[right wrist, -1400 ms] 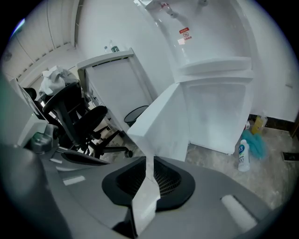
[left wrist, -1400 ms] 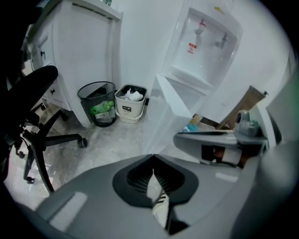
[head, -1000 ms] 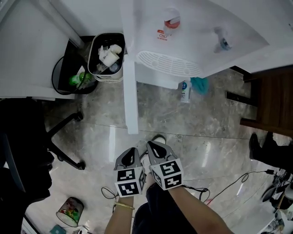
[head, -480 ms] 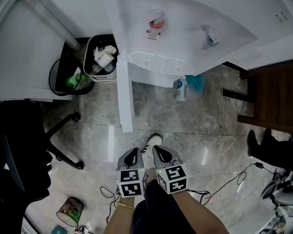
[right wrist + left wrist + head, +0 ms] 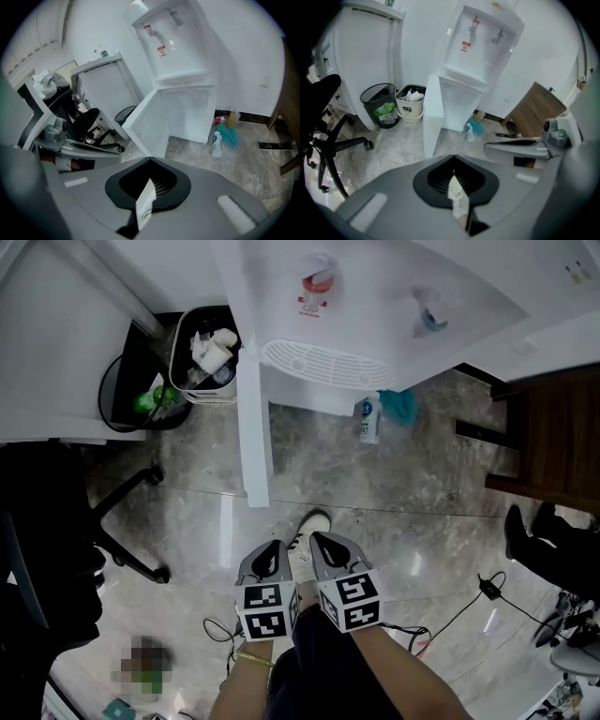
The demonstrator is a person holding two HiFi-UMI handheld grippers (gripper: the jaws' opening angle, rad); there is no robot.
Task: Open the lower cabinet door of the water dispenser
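**Cabinet door wide open, both grippers shut and empty**

Far ahead and left of the fingertips, a black mesh bin (image 5: 127,367) held a green bottle. Just beside it, a white bin (image 5: 214,396) was stuffed with crumpled paper and cups, its label too small to read. The lower cabinet door (image 5: 251,442) of the water dispenser (image 5: 375,306) stood swung open, well ahead of the left gripper (image 5: 274,549) and right gripper (image 5: 319,542), whose jaws were pressed together on nothing. The red tap label (image 5: 312,296) was unreadable; further right stood a blue-printed white bottle (image 5: 367,420)
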